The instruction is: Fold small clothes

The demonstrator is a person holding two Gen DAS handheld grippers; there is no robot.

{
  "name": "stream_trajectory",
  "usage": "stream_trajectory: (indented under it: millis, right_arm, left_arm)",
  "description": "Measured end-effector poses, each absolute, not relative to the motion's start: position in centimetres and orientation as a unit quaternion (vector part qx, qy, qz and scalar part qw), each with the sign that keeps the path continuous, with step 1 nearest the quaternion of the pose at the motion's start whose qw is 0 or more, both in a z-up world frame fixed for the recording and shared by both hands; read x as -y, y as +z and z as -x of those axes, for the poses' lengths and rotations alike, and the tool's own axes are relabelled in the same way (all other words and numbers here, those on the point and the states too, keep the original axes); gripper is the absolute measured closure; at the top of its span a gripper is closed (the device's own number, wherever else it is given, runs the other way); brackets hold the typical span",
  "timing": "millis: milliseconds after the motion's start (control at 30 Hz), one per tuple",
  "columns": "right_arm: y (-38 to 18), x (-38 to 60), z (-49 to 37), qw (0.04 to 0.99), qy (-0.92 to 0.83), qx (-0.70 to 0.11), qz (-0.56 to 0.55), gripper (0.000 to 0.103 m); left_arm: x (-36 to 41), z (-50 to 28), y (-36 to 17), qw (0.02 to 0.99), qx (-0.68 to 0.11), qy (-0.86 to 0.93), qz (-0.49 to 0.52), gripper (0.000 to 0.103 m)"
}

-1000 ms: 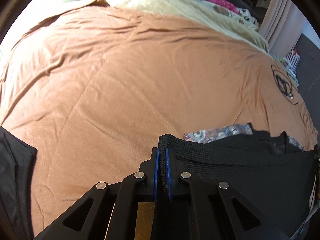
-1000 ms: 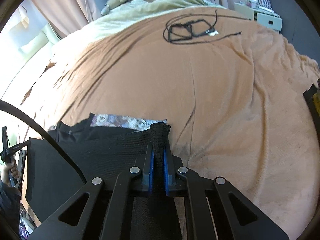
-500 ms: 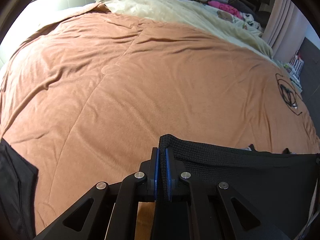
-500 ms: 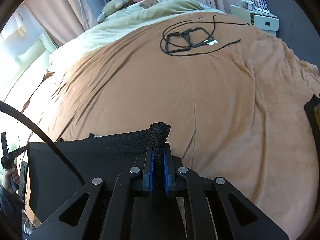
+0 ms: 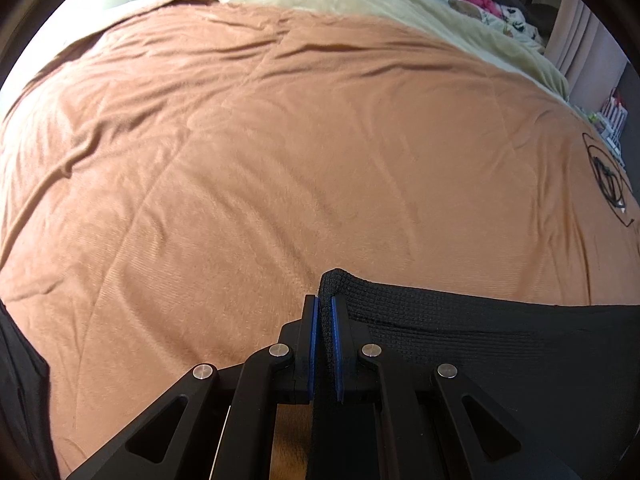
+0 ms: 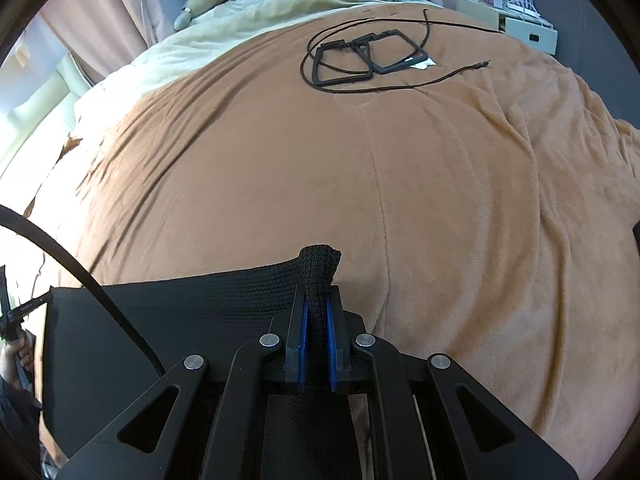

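Black garment held by its two top corners above the bed

The black garment hangs stretched between the left gripper, clenched on one ribbed corner, and the right gripper, clenched on the other, over the brown blanket. It looks soft, light and limp, so the thick ribbed edge seems the safest place to hold.

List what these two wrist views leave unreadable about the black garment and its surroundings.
- Black garment, left wrist view: its lower part is hidden behind the left gripper and cut off by the frame edge, so its type is unclear.
- Same garment, right wrist view: the right gripper covers the part nearest the camera.
- Dark fabric at the left wrist view's edge: cropped, unidentifiable.
- Black frames and cord on the brown blanket: too small to identify.
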State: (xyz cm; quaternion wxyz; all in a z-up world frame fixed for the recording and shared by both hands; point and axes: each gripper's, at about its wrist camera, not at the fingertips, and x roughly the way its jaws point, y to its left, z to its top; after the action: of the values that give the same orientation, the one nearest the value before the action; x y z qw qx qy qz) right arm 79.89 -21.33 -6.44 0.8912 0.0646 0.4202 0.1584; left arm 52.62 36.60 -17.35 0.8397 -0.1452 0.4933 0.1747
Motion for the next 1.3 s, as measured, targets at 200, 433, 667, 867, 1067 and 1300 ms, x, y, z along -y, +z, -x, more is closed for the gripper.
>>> stream_trajectory:
  millis: [200, 433, 667, 867, 1067, 1300]
  right_arm:
    - [-6.5, 20.4, -79.9, 0.892, 0.122, -0.433, -0.050, 0.062]
    - [-4.4, 19.6, -76.5, 0.903, 0.143, -0.404, -0.031, 0.041]
    - [-4.3, 17.4, -74.0, 0.893, 0.176, -0.415, -0.007, 0.041]
    - [-5.1, 15.6, -74.4, 0.871, 0.184, -0.455, 0.032, 0.041]
    - [-7.0, 13.0, -76.2, 0.856, 0.170, -0.483, 0.067, 0.041]
    - [-8.2, 10.2, -79.0, 0.850, 0.115, -0.505, 0.094, 0.038]
  left_arm:
    - [-35.9, -52.0, -16.9, 0.835, -0.497, 0.187, 0.144, 0.057]
    - [-32.6, -50.8, -14.5, 0.850, -0.488, 0.151, 0.130, 0.054]
    - [-27.9, -51.1, -14.5, 0.847, -0.508, 0.105, 0.115, 0.047]
    - [-24.4, -52.5, -16.0, 0.839, -0.532, 0.074, 0.091, 0.047]
    - [-22.1, -54.7, -18.0, 0.831, -0.548, 0.081, 0.057, 0.047]
    - [-21.6, -57.2, -18.3, 0.832, -0.544, 0.101, 0.037, 0.039]
